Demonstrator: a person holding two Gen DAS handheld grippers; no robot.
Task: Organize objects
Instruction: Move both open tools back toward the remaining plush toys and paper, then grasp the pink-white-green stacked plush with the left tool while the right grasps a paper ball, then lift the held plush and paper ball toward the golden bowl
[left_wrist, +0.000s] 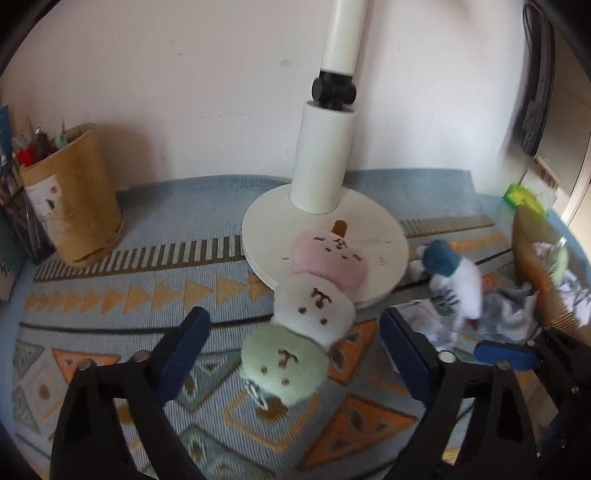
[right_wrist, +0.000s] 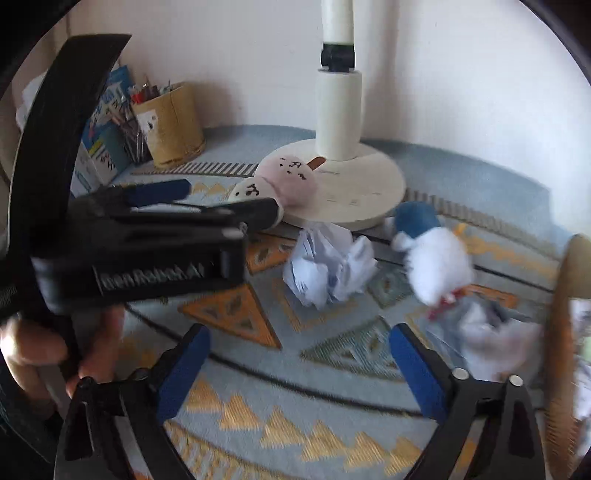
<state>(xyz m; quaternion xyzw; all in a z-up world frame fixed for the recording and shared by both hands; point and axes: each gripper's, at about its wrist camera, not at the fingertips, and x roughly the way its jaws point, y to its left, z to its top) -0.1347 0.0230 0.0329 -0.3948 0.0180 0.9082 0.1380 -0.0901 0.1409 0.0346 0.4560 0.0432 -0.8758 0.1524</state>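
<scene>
overhead-ish, both cameras tilt down onto a patterned blue and orange rug (left_wrist: 122, 306). left gripper (left_wrist: 295, 354), in its own view, stands with its jaws wide apart, blue pads either side of a plush dango skewer (left_wrist: 314, 314) without touching it. the skewer has three soft balls: green one nearest, between the pads; white one in the middle; pink one at 12 o'clock, lying on the round white base of a lamp stand (left_wrist: 384, 236). a brown stick tip pokes out past the pink ball.

right gripper (right_wrist: 299, 369), in its own view, jaws also wide apart, nothing between the pads, only rug below. at 12 o'clock of it lies a crumpled paper ball (right_wrist: 332, 266), just beside the stand base. at 1 o'clock, a white plush with a blue cap (right_wrist: 436, 258), blurred, leaning over more crumpled paper (right_wrist: 491, 343). the left gripper crosses this view at 9 to 10 o'clock, a hand (right_wrist: 29, 350) on its grip.

far back at 10 o'clock, by the wall, a brown paper bin (left_wrist: 77, 206) holding pens. at 3 o'clock in the left view, a brown basket (left_wrist: 532, 254), partly cut off by the frame edge, paper inside.
</scene>
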